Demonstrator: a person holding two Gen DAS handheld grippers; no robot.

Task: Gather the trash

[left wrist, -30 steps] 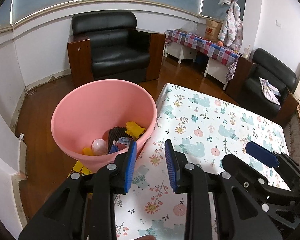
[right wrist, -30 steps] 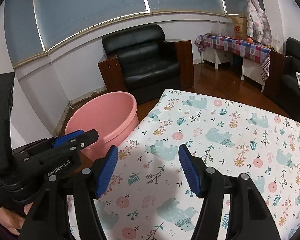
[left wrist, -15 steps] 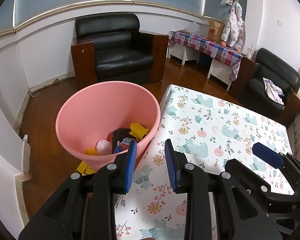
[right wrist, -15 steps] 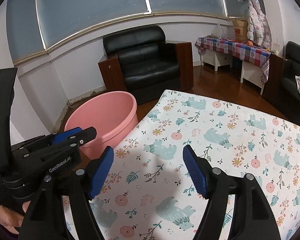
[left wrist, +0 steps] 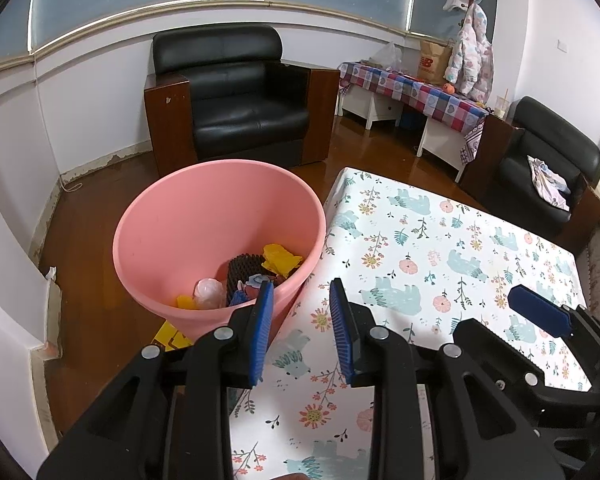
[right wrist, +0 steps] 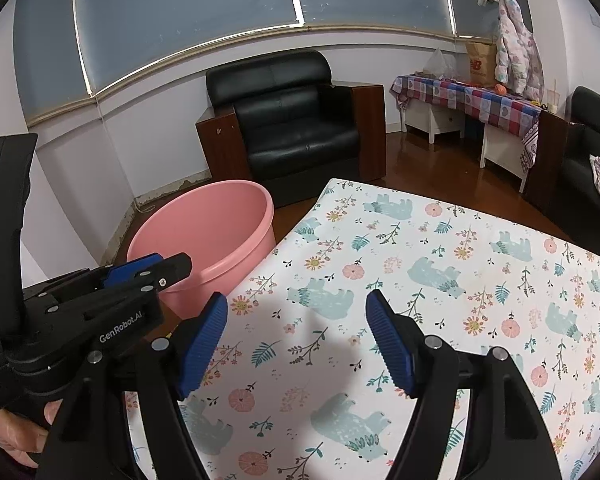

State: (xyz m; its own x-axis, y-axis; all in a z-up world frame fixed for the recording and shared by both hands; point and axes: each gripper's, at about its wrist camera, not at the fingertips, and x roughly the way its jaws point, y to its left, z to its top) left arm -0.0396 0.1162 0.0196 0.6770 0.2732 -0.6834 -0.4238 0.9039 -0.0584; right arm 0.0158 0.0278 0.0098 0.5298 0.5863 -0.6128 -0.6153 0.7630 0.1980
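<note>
Trash [left wrist: 256, 276] lies in the bin [left wrist: 172, 216] beside your desk [left wrist: 440, 248]; no more shows on the desk, so collecting looks finished. Your left claw [left wrist: 300, 328] and right claw [right wrist: 296, 340] are spread, gripping nothing.

Both views were evenly and fairly brightly lit from indoor light overhead; the windows [right wrist: 180, 12] stayed dull blue-grey; soft shadows fell on the desk [right wrist: 480, 280] beneath the fingers [right wrist: 202, 340]; focus was sharp; fisheye bending curved the walls; corners went black.
</note>
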